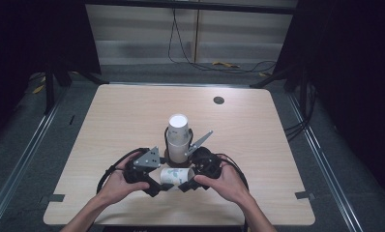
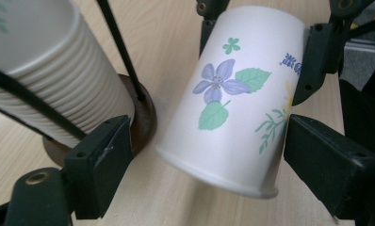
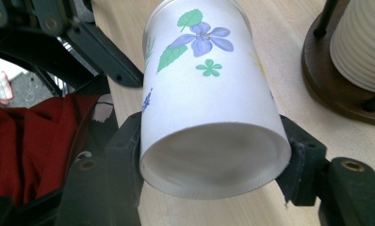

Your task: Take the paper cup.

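Nearest the high view's camera, at the bottom of the frame, two forearms are coming in, and each hand is wrapping a black gripper near the front edge of the wooden table (image 1: 132, 111). At lower left of centre the left hand (image 1: 117, 182) is holding the left gripper (image 1: 154, 186). In the left gripper view its jaws are standing apart, one at lower left and one at lower right, with the flowered paper cup (image 2: 237, 103) lying tilted between them; whether the right-hand jaw is touching the cup I cannot tell.

In the middle of the high view the cup (image 1: 177, 177) is lying on its side between the two grippers, just below the stack of white cups (image 1: 178, 137) that is standing upright in a wire holder with a dark round base (image 2: 143, 117).

To the right, the right hand (image 1: 227, 181) is holding the right gripper (image 1: 186, 185). In the right gripper view its jaws are pressing on both sides of the cup (image 3: 209, 94) near the base, gripping it, and the base is facing the camera. Red cloth (image 3: 30, 146) is showing at the left edge of that frame, and the holder's base (image 3: 336, 89) is sitting at upper right.
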{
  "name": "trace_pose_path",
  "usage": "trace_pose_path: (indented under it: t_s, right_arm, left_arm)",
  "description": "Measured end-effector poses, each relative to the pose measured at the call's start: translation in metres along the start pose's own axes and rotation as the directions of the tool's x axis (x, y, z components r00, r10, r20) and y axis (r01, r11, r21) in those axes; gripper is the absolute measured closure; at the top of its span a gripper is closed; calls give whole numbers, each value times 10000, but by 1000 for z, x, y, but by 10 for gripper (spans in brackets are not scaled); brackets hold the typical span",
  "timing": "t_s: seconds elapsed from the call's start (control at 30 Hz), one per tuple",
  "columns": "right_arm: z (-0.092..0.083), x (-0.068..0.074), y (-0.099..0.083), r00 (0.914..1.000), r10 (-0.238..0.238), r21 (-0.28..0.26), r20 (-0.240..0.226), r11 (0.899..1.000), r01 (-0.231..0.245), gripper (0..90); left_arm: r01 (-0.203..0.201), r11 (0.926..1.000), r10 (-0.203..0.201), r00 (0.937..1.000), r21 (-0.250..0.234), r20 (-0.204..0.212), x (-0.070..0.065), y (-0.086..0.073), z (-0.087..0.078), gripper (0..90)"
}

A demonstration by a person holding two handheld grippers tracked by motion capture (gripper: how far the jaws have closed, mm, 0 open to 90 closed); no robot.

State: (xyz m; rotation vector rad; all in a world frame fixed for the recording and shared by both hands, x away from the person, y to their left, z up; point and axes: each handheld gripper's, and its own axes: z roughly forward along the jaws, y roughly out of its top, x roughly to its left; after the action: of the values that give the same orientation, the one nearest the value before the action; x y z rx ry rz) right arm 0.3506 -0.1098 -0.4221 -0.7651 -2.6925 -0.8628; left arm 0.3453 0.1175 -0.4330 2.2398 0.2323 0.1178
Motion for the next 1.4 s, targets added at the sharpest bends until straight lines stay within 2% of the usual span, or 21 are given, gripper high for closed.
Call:
trace_pose_path:
  t_s: [0.07,0.13,0.23,0.33,0.4,0.7,0.77,0.97,1.03,1.07,1.13,1.2,1.27,1.4]
  right_arm:
    - [0,-1,-1,10000,89,-52,29,9999,-89,364]
    - [1,-2,-3,10000,92,-96,22,9999,-91,364]
    - [1,-2,-5,9998,181,-169,14,9997,-181,363]
    - [2,-1,-7,9999,159,-370,-18,9992,-159,363]
    - [1,-1,-8,9996,268,-412,42,9988,-266,363]
    - [-2,-5,-16,9990,425,-745,143,9964,-413,363]
    - [-3,-7,-18,9986,511,-837,133,9952,-498,363]
    - [-9,-8,-21,9977,582,-1332,339,9897,-533,362]
    - [-10,-9,-21,9981,536,-1570,296,9864,-483,362]
    - [-10,-9,-21,9981,558,-1647,271,9850,-507,362]
    - [-12,-10,-21,9982,562,-1836,210,9817,-514,362]
    - [-12,-10,-21,9984,486,-1966,284,9796,-421,362]
    - [-15,-10,-22,9989,416,-2307,192,9724,-361,362]
    - [-16,-10,-23,9994,331,-2536,112,9669,-291,362]
  left_arm:
    - [-38,9999,36,10000,-163,-84,2,-2,-3,159]
    - [90,9995,-99,9996,-311,-273,3,-3,-7,159]
    - [406,9975,-426,9986,-581,-328,6,-5,-12,159]
    - [507,9963,-536,9978,-701,-397,8,-7,-14,158]
    - [929,9894,-984,9941,-1115,-449,11,-10,-17,157]
    - [1084,9852,-1156,9921,-1328,-478,15,-14,-20,157]
    - [1181,9826,-1244,9916,-1432,-357,15,-15,-20,157]
    - [1530,9718,-1583,9873,-1792,-151,19,-22,-27,157]
    - [1738,9645,-1799,9836,-1988,-126,21,-24,-29,157]
    - [1738,9645,-1799,9836,-1988,-126,21,-24,-29,157]
    - [1840,9582,-1895,9819,-2192,-41,24,-26,-31,157]
    - [1817,9571,-1879,9822,-2257,-63,24,-27,-31,157]
    - [1778,9556,-1863,9824,-2349,-143,23,-26,-31,157]
    - [1683,9518,-1749,9846,-2563,-32,20,-23,-30,157]
